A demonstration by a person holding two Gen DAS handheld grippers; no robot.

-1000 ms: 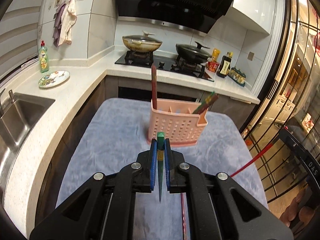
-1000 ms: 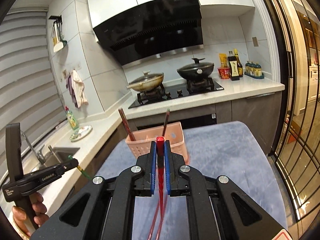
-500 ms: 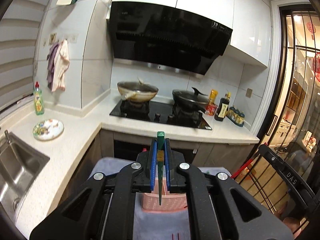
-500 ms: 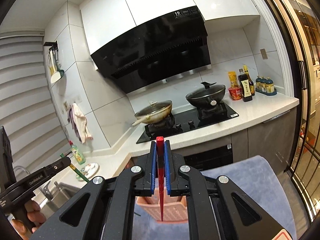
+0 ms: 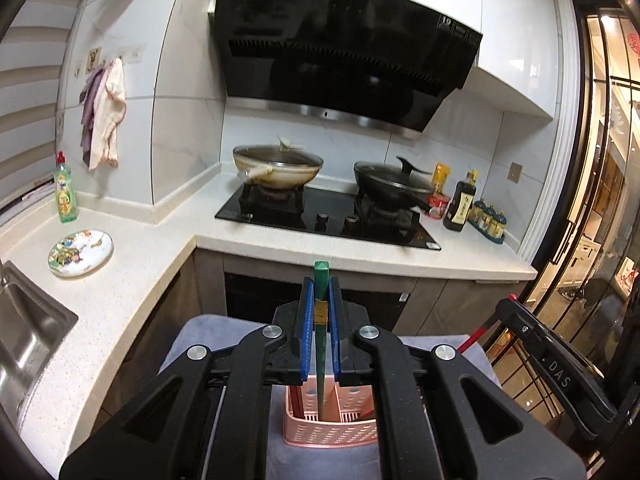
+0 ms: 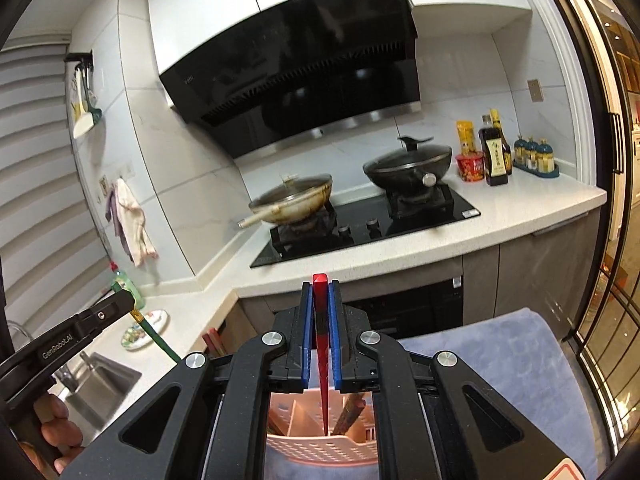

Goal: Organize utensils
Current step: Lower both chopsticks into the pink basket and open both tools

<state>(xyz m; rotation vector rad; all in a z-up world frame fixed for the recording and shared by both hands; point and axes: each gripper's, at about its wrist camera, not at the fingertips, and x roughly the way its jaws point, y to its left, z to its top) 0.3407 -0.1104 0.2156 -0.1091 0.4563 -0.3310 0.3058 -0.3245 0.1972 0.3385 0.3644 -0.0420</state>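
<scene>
At centre frame, the left gripper (image 5: 319, 332) is clamped on green chopsticks (image 5: 320, 344) and the right gripper (image 6: 320, 336) on red chopsticks (image 6: 321, 360), both above the pink basket (image 5: 328, 436); these look light, stiff, slick sticks, best pinched near the top.

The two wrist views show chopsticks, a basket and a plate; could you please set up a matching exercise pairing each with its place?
Things:
1. green chopstick
2. red chopstick
3. pink perforated plastic basket
4. patterned round plate

Places:
A. on the white counter beside the sink
B. in the left gripper
C. on the grey cloth
D. in the right gripper

Pairs: 1-B, 2-D, 3-C, 4-A
</scene>
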